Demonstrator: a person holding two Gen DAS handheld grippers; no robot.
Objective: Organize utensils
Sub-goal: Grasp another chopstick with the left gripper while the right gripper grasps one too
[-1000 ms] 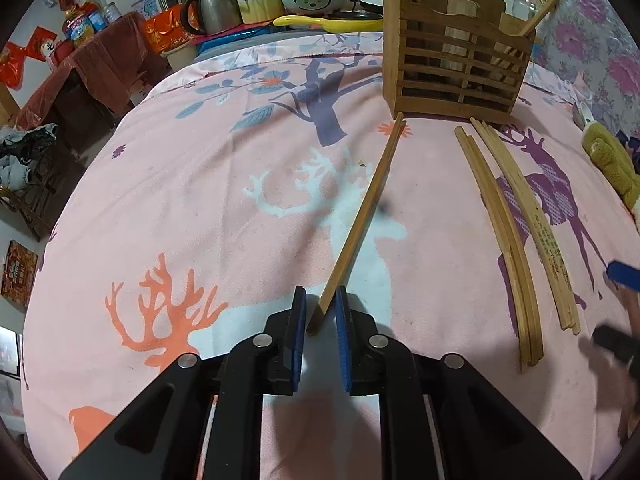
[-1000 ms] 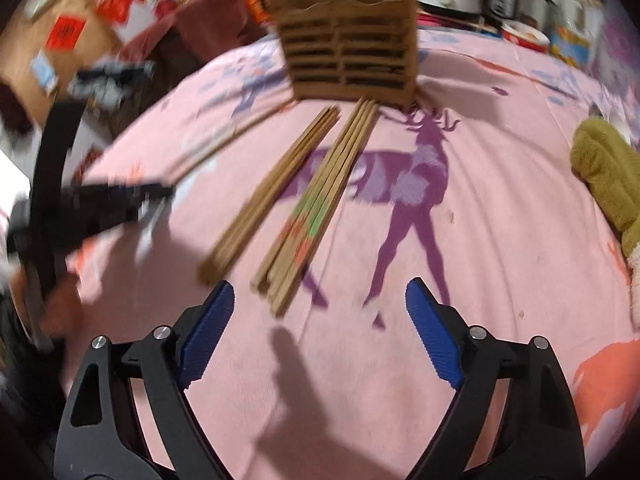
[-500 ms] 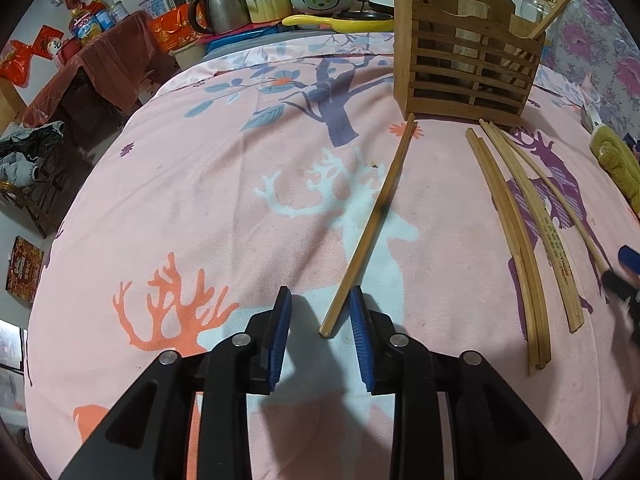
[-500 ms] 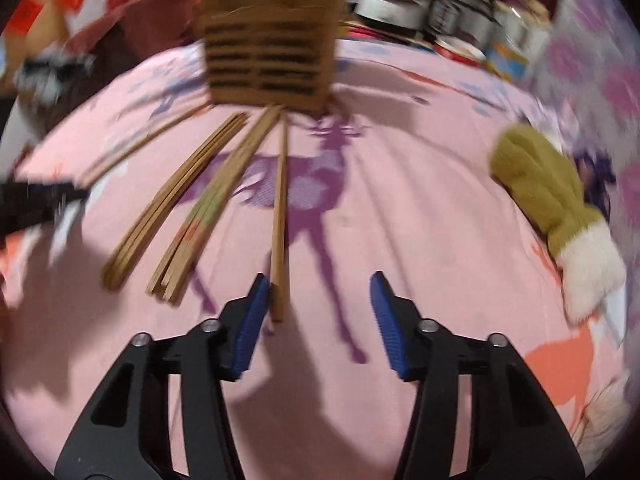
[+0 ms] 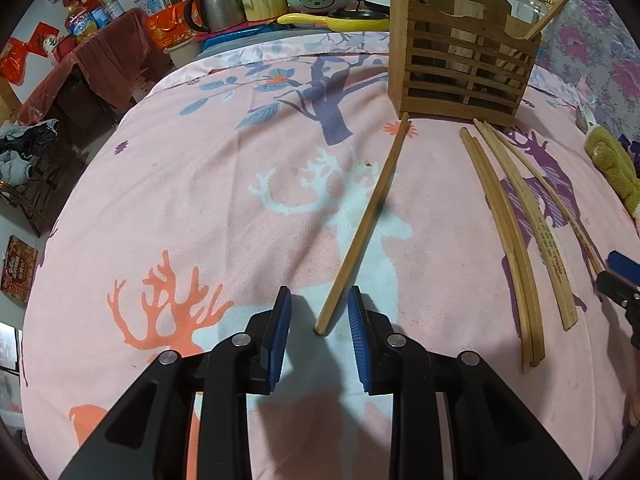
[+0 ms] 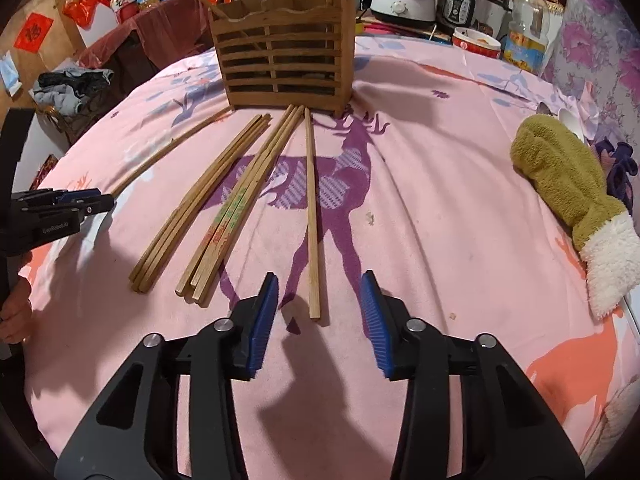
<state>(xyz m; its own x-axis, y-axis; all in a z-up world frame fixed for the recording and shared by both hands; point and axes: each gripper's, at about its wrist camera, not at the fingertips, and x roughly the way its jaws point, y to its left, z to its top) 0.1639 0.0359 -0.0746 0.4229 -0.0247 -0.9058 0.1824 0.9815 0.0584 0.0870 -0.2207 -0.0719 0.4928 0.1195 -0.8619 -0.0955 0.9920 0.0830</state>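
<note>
My left gripper [image 5: 319,312] is open, its blue pads on either side of the near end of a single wooden chopstick [image 5: 368,220] that lies on the pink cloth. My right gripper [image 6: 319,306] is open around the near end of another lone chopstick [image 6: 311,208]. Two bundles of chopsticks [image 6: 200,196] lie to its left, also seen in the left wrist view [image 5: 516,232]. A slatted wooden utensil holder [image 6: 282,52] stands at the far end of the chopsticks, with a few sticks in it; it also shows in the left wrist view [image 5: 460,52].
A green and white mitten [image 6: 572,200] lies at the right on the pink deer-print cloth [image 6: 440,208]. Rice cookers [image 6: 468,4], a kettle [image 5: 216,4], bottles and bowls crowd the far edge. The left gripper shows at the left of the right wrist view [image 6: 60,208].
My left gripper has opened and let go of its chopstick, which lies on the cloth. My right gripper swung right from the bundles, narrowed, and now straddles a chopstick separated from them.
</note>
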